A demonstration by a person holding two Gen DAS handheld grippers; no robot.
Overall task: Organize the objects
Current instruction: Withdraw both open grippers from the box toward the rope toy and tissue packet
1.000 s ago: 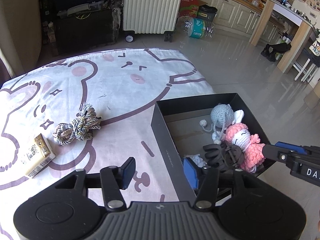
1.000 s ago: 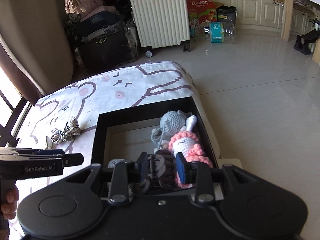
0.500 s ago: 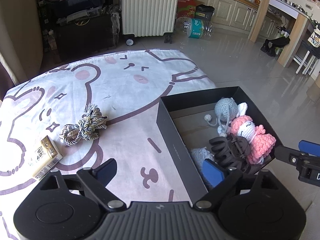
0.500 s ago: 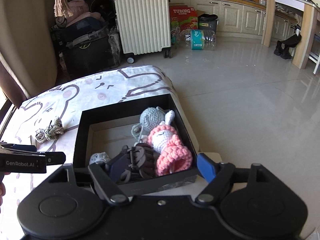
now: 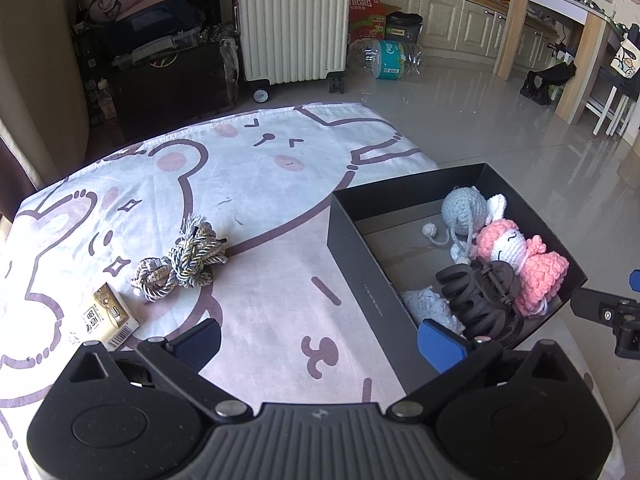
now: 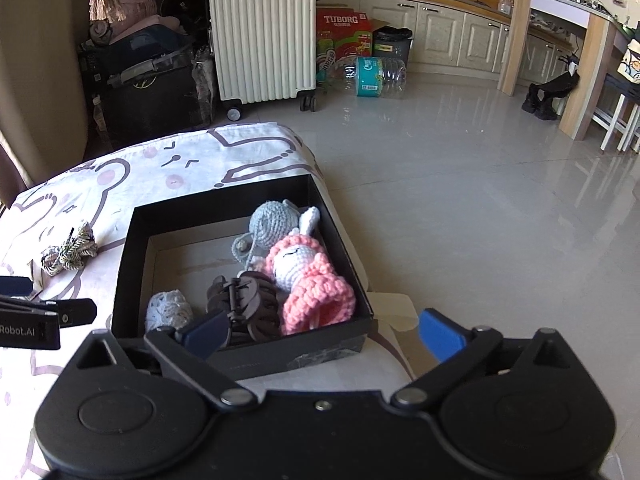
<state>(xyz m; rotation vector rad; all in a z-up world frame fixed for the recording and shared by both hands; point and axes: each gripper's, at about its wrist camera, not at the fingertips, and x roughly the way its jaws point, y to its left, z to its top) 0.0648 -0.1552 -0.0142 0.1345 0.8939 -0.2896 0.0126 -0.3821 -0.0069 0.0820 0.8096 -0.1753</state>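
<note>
A black box stands on the bear-print cloth. In it lie a black hair claw clip, a pink crochet doll, a grey crochet toy and a pale crochet piece. My right gripper hovers over the box's near wall, jaws opening wide and free of the clip. My left gripper is over the box's left wall, jaws opening, gripping nothing. A knotted rope and a small packet lie on the cloth.
The cloth ends just past the box, with tiled floor beyond. A white suitcase, dark bags and cabinets stand at the back. The cloth between rope and box is bare.
My right gripper let go of the hair clip, which now lies in the box beside the pink doll. Both pairs of jaws spread from nearly shut to wide apart.
</note>
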